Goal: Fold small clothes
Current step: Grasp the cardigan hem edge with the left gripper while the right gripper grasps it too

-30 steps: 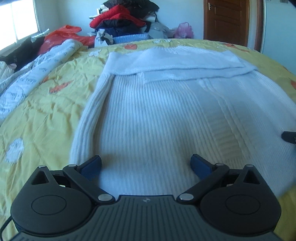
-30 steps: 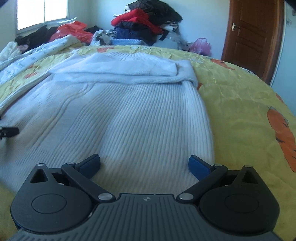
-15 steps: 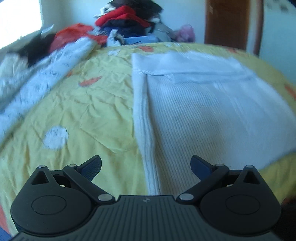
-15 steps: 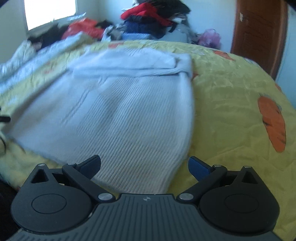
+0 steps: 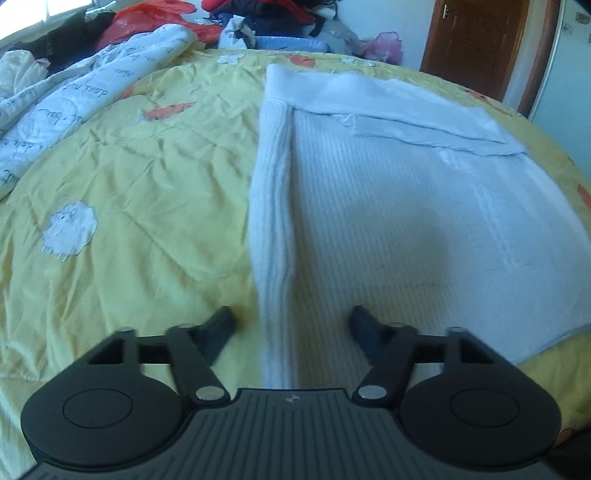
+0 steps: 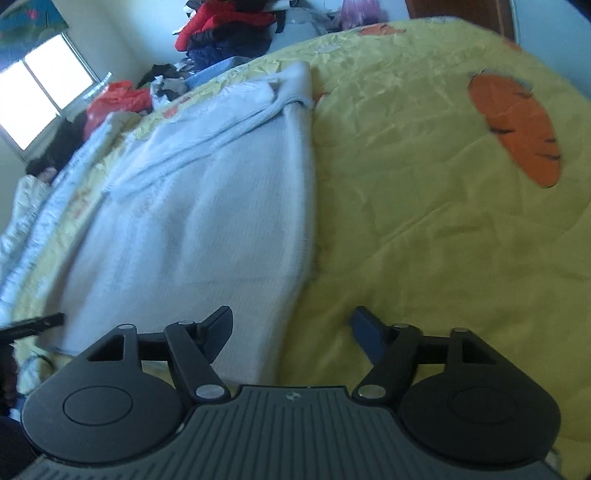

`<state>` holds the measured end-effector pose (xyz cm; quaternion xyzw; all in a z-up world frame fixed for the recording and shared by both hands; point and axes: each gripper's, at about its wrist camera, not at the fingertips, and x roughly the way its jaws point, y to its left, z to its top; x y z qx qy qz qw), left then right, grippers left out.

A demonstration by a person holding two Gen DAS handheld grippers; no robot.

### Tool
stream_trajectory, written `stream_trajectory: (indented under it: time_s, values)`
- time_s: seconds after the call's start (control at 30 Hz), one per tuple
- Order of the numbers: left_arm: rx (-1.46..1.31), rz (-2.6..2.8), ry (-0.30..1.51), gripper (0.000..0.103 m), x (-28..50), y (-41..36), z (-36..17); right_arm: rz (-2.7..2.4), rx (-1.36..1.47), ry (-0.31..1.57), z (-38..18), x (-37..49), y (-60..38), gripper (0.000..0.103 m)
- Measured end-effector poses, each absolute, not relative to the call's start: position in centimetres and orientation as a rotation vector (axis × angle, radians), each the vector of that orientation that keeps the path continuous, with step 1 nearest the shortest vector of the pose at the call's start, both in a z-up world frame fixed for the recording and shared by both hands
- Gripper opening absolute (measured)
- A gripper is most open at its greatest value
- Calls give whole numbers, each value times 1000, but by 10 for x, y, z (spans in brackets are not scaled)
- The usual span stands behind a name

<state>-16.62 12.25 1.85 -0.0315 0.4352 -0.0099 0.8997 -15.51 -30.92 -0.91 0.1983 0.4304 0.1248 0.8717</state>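
Observation:
A white ribbed sweater [image 5: 388,221] lies flat on the yellow bedspread [image 5: 129,206], its top part folded down. My left gripper [image 5: 291,321] sits low over the sweater's left side. The long folded sleeve edge [image 5: 273,229] runs between its fingers, and the jaws are closing with the pads still apart from the knit. In the right wrist view the sweater [image 6: 207,229] shows tilted. My right gripper [image 6: 291,319] straddles its lower right edge, jaws also closing, pads not touching the fabric. A tip of the left gripper [image 6: 37,321] shows at the far left.
A white printed quilt [image 5: 74,96] lies bunched along the bed's left side. Piled clothes [image 6: 225,29] and a red bag [image 6: 114,99] sit behind the bed. A wooden door [image 5: 476,44] stands at the back right. An orange carrot print [image 6: 517,125] marks the bedspread.
Both grippers have slid outward from the sweater's middle to its side edges, left one leftward, right one rightward with a roll. Both pairs of jaws have narrowed.

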Motion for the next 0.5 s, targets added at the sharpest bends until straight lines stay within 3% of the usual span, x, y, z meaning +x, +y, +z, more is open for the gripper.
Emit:
stream_trajectory:
  time_s: [0.07,0.17,0.27,0.3,0.33,0.4,0.43,0.5]
  values:
    - [-67,-45,903,45,-164,120,20,329,457,919,-9,-148,-304,72]
    - [-67,-50,906,44,-163,119,20,410,462,936,-9,-139,-287,67]
    - [-76,-55,907,39,-163,122,20,419,490,951,-9,-132,-287,44]
    - [-76,-54,908,36,-163,122,21,412,525,965,-11,-130,-293,27]
    - [-76,-51,909,34,-162,122,21,397,564,981,-15,-130,-300,19]
    - [-78,-52,919,34,-160,122,21,395,647,991,-23,-131,-315,18]
    - [-80,-54,923,34,-158,122,22,393,688,994,-26,-132,-319,27]
    - [-83,-59,927,35,-155,122,22,386,719,995,-30,-133,-322,26]
